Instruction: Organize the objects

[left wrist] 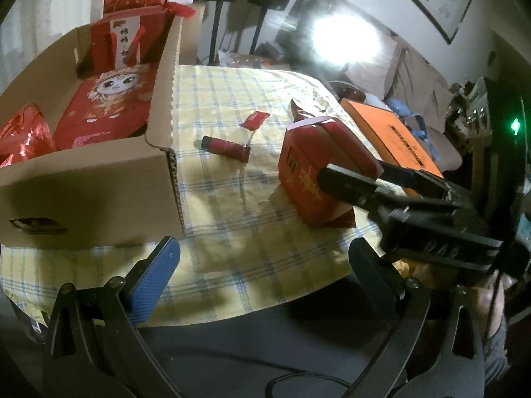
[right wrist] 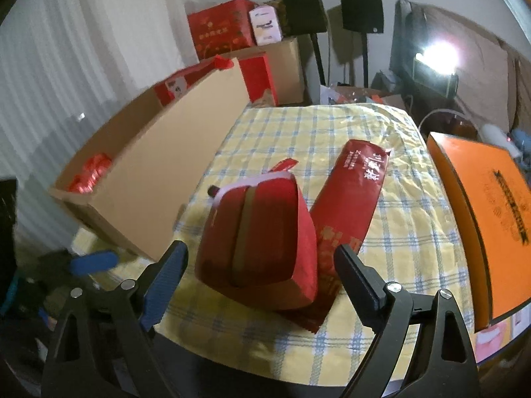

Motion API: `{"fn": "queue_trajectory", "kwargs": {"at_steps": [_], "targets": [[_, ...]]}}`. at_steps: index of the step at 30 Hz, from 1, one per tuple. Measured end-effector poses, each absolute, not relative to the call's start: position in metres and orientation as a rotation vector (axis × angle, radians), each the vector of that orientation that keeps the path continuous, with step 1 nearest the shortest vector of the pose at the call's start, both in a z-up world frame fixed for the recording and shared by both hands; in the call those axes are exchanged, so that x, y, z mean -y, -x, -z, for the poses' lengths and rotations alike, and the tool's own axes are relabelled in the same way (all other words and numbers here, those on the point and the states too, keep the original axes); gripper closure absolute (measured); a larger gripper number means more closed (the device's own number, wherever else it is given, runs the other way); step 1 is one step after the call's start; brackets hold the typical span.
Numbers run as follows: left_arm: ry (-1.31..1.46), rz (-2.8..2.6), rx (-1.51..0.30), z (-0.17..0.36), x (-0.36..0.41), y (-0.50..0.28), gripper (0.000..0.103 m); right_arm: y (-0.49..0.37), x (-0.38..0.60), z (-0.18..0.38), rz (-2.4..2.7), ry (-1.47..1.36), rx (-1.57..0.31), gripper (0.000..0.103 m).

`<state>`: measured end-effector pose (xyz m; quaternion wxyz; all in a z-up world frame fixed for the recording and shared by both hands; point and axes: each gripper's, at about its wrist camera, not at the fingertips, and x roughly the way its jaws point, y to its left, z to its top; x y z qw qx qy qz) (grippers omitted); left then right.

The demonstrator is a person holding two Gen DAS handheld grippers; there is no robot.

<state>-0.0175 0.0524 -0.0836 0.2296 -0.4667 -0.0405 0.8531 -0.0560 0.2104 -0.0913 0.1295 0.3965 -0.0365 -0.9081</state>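
- Box, red (right wrist: pixel 257 242), near edge of the checked tablecloth (right wrist: pixel 391 245), leaning tilted on the flat red pouch (right wrist: pixel 351 199) behind and under it.
- My right gripper (right wrist: pixel 260 277) is spread wide with the box between its fingers; in the right wrist view neither pad seems to press on the box, in the left wrist view they look very close to it, so I call it not gripped.
- My left gripper (left wrist: pixel 265 265) is also wide, nothing in it, hovering over the near table edge, just beside the cardboard carton (left wrist: pixel 99 179).
- Handling guess: paperboard gift box, stiff faces, light to moderate weight, glossy so it may slip; corners could dent if squeezed hard.
- Best hold, I judge: across the two broad red sides, mid-height, either side of the tan band (right wrist: pixel 244 232) running down the top face.
- Orientation: long axis runs away from my right camera, far end with the pale lip (right wrist: pixel 252 180) raised, near end down on the cloth.
- The pouch's long axis also runs away from me, angled to the right, printed end far.
- Likely destination: the carton on the left, already holding red packages; a small red tube (left wrist: pixel 225 147) and a red tag (left wrist: pixel 255 120) lie on the cloth between.
- Orange box (right wrist: pixel 488 222) on the right edge, well apart.
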Motion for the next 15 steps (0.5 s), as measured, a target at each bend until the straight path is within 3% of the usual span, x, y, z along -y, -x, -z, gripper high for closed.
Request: {"fn": "queue_trajectory", "kwargs": {"at_steps": [4,15], "targets": [[1.296,-2.355,0.077,0.086,-0.053,0.014,0.002,0.060,-0.210,0.105,2.625,-1.179,0.113,0.023],[1.282,-2.348,0.095,0.086,-0.046,0.015,0.002,0.059,-0.215,0.106,2.612,-1.160,0.157,0.028]]}}
